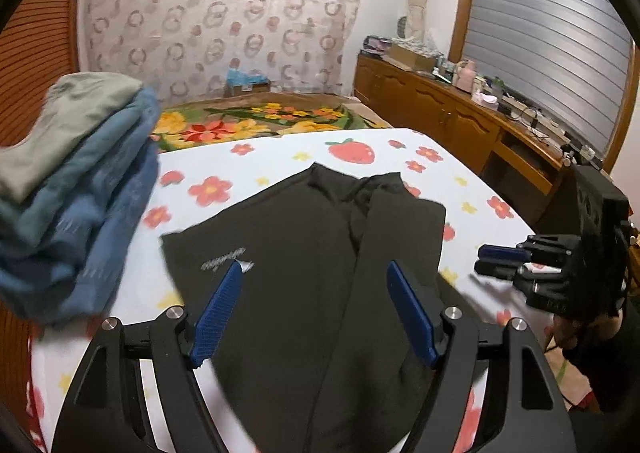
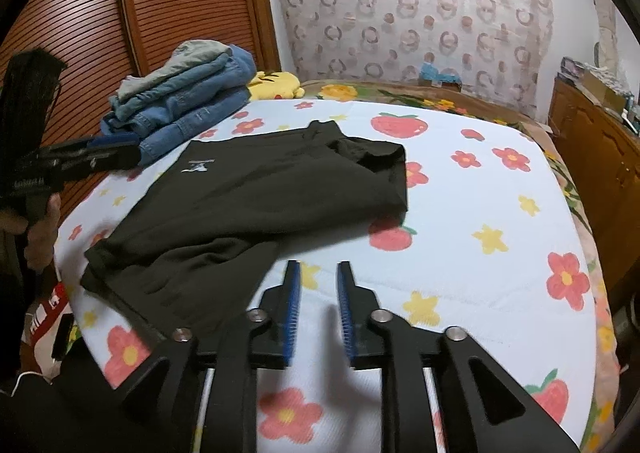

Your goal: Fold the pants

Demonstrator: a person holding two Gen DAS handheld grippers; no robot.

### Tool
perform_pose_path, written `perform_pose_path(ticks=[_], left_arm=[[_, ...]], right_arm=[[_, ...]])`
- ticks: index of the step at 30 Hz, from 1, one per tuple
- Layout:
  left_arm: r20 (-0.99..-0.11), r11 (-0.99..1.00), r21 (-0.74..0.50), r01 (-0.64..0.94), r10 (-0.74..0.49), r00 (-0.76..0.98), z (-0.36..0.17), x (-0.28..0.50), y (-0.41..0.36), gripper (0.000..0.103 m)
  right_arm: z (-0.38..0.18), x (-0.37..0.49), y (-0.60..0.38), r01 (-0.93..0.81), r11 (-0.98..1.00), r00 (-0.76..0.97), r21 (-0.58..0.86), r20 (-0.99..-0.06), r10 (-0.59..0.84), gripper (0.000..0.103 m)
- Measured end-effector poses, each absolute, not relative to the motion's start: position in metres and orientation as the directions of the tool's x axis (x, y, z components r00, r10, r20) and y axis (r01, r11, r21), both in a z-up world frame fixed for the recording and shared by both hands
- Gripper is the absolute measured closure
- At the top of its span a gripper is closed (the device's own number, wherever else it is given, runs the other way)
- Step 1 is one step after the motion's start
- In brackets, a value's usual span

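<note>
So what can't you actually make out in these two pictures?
- Logo on the black pants: blurred in the left wrist view, tiny in the right.
- Near end of the pants: hidden behind the left gripper.
- Clutter on the wooden cabinet: too small.
- Pile of folded clothes: blurred, cut by the left edge.

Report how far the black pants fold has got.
Done: the black pants lie folded over on the sheet, beside an already folded stack. In hand: nothing; the left gripper is open above the pants, and the right gripper is open beside them. Left: probably another fold, then stacking.
</note>
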State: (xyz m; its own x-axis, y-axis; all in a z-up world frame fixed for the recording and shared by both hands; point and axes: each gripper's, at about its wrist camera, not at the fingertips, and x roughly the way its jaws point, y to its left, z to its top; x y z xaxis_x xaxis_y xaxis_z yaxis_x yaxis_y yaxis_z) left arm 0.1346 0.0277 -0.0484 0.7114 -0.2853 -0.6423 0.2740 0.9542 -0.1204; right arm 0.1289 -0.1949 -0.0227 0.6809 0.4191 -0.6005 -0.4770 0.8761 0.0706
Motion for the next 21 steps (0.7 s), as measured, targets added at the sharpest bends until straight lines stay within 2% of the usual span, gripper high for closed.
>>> perform_pose_path(ticks=[3,5,7,9,21], left_arm=[[-0.658,0.949,-0.101,0.299,-0.289,0.695,-0.048,0.153,0.019,0.031],[-0.672,0.944,-0.094,0.315,-0.294,0.680,-0.049,0.166,0.012,0.032],[-0.690,0.938,-0.096,0.334,-0.305,0.656,-0.053,0.178,0.005,0.042],[-0.705,0.933,-0.100,0.346,-0.312,0.636,-0.056,0.190,-0.001,0.045],[-0.796,0.899,-0.080,0.431,-0.318,0.516,-0.088,0.227,-0.044,0.047]], right_arm=[[-0.024,0.133,-0.197,-0.467,0.881,0.680,0.078,-0.604,0.414,0.067],[-0.026,0.135,-0.199,-0.455,0.887,0.682,0.078,-0.610,0.403,0.065],[-0.028,0.137,-0.200,-0.451,0.889,0.677,0.085,-0.617,0.402,0.065],[-0.028,0.138,-0.202,-0.447,0.889,0.673,0.096,-0.619,0.405,0.065],[-0.028,0.139,-0.209,-0.444,0.887,0.670,0.128,-0.611,0.423,0.065]])
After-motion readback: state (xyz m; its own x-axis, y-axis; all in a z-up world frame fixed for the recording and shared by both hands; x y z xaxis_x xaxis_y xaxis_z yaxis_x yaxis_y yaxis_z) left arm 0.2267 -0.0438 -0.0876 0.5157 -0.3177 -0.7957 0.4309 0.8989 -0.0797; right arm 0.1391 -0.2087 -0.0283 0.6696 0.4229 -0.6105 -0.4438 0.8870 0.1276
